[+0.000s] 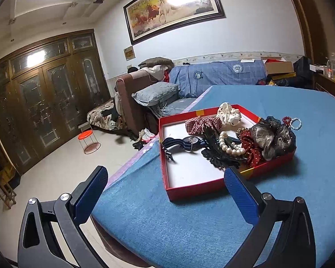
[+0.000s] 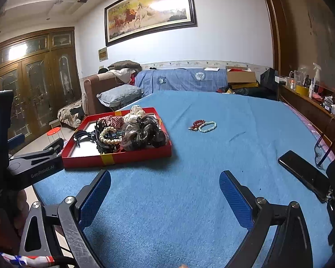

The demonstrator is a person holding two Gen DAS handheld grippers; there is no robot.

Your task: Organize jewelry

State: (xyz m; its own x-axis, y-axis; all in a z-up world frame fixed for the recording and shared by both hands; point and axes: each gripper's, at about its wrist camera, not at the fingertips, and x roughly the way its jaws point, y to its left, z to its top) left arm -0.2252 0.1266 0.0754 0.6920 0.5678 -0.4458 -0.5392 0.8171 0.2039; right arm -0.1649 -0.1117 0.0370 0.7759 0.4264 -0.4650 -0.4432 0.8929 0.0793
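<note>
A red tray [image 2: 114,156] on the blue cloth [image 2: 189,156] holds scrunchies, a pearl bracelet [image 2: 108,135] and dark clips; two bead bracelets [image 2: 204,126] lie apart on the cloth. "GenRobot.AI" marks the left gripper [image 1: 165,183], fingers spread. The right gripper [image 2: 165,187] hovers low, likewise spread, empty

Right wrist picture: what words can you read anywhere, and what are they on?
"GenRobot.AI": on the black body of the left tongs.
Horse painting: brush characters at the top right, too blurred to read.
Round badges on the blue sofa cover: too small to read.
</note>
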